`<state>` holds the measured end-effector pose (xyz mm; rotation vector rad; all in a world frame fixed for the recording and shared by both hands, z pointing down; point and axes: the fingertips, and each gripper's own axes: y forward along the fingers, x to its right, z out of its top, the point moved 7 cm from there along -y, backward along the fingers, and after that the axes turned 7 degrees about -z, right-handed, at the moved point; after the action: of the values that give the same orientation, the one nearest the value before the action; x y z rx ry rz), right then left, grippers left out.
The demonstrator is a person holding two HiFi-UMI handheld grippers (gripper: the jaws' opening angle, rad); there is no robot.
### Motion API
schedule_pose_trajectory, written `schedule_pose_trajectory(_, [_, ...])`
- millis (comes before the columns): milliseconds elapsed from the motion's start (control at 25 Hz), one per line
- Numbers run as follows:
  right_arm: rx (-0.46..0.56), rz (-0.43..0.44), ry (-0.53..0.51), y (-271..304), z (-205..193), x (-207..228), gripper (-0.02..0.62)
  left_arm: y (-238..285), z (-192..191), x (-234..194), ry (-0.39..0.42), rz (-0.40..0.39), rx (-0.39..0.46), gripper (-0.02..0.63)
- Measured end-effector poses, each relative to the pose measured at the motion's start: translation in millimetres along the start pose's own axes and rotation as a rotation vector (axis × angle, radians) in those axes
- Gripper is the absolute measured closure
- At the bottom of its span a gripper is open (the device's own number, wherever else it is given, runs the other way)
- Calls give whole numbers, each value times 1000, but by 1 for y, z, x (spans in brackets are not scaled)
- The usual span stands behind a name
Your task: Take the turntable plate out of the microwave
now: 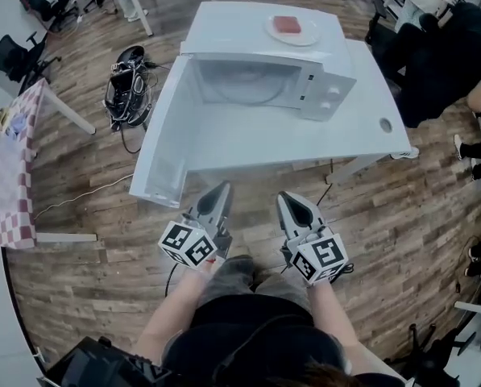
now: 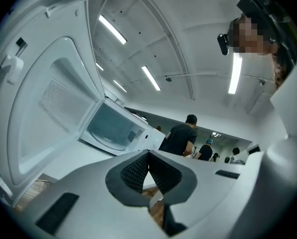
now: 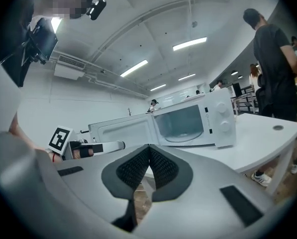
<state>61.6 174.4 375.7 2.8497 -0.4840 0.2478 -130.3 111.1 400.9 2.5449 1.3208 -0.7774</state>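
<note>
A white microwave (image 1: 260, 59) stands on a white table (image 1: 361, 123) with its door (image 1: 163, 139) swung wide open to the left. In its cavity lies the glass turntable plate (image 1: 252, 95), faint through the glare; the right gripper view also shows the plate (image 3: 180, 137). My left gripper (image 1: 221, 190) and right gripper (image 1: 284, 200) hover side by side in front of the table's near edge, short of the microwave. Both are shut with nothing between their pads. In the left gripper view the open door (image 2: 53, 108) fills the left and the microwave (image 2: 116, 128) sits ahead.
A white plate with a red item (image 1: 292, 29) rests on top of the microwave. A bundle of cables (image 1: 127, 87) lies on the wooden floor at left, beside a checkered table (image 1: 10, 168). A person in black (image 1: 441, 63) sits at the right.
</note>
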Motion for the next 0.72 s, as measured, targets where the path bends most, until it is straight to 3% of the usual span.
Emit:
schedule_pose_trajectory(440, [-21, -46, 55, 22, -5, 6, 575, 18, -5, -12, -40, -15, 12, 594])
schedule_pose_trajectory(720, [-45, 3, 74, 62, -3, 19, 575, 38, -2, -33, -50, 27, 17, 594])
